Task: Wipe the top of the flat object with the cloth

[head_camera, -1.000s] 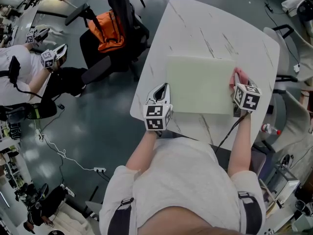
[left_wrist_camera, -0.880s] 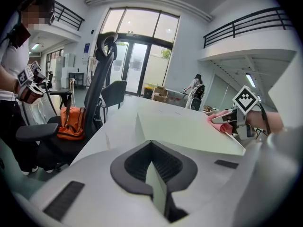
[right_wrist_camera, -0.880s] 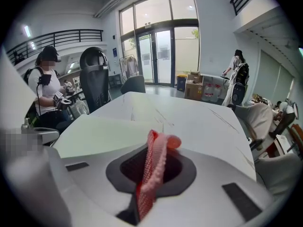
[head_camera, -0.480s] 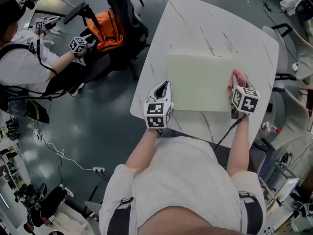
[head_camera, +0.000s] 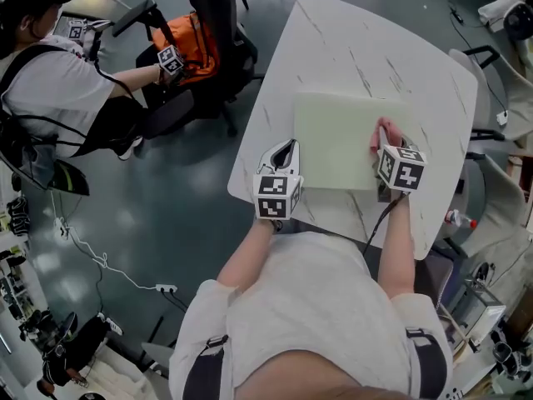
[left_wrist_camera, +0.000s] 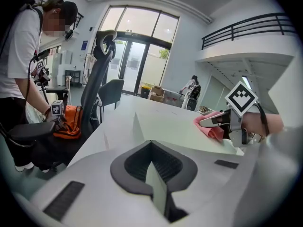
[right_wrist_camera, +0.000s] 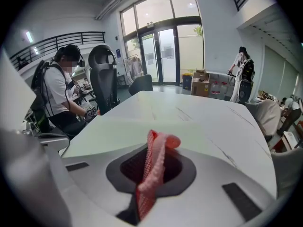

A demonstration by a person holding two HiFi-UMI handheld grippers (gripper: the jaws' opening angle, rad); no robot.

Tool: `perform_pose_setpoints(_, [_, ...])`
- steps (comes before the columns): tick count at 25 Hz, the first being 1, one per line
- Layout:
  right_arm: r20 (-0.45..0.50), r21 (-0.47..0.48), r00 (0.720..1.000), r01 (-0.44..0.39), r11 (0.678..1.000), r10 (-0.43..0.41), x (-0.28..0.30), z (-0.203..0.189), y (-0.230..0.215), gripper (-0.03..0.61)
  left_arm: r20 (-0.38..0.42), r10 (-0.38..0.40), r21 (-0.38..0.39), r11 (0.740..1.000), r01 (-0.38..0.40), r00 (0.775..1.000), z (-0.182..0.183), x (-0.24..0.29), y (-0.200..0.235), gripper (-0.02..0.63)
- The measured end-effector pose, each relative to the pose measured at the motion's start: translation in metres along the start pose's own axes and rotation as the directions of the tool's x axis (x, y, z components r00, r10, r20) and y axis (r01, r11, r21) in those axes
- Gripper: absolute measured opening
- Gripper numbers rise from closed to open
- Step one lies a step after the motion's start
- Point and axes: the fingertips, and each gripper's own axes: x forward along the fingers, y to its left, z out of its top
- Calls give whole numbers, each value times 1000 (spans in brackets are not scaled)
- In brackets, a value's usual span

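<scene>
Marble-look worktop (head_camera: 350, 40) fills the upper right of the head view, with the pale green flat object (head_camera: 333, 140) lying on it. Your right gripper (head_camera: 384, 142) has its fingers clamped on the pink cloth (head_camera: 383, 128), which is pressed to the right side of the object's top. Your left gripper (head_camera: 283, 151) sits by the lower left corner, fingers together and empty. I'd say you're mid-wipe, with the whole left stretch still to cover.

Under the right claw (head_camera: 386, 145) (head view) most of the cloth (head_camera: 384, 127) is hidden, as is the corner of the flat object (head_camera: 333, 140) nearest that claw.
</scene>
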Motion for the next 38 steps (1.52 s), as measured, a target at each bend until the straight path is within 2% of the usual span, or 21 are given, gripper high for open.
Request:
perform_pose_setpoints(15, [-18, -79, 997, -77, 994, 75, 22, 9, 98, 31, -39, -100, -22, 995, 99, 994, -20, -18, 3, 14])
perform_pose_setpoints(27, [-30, -139, 987, -160, 977, 157, 36, 15, 187, 31, -59, -211, -9, 977, 211, 976, -30, -33, -2, 14])
perform_pose_setpoints(38, [-21, -155, 989, -145, 977, 144, 38, 16, 218, 32, -83, -305, 10, 952, 306, 949, -41, -48, -5, 14])
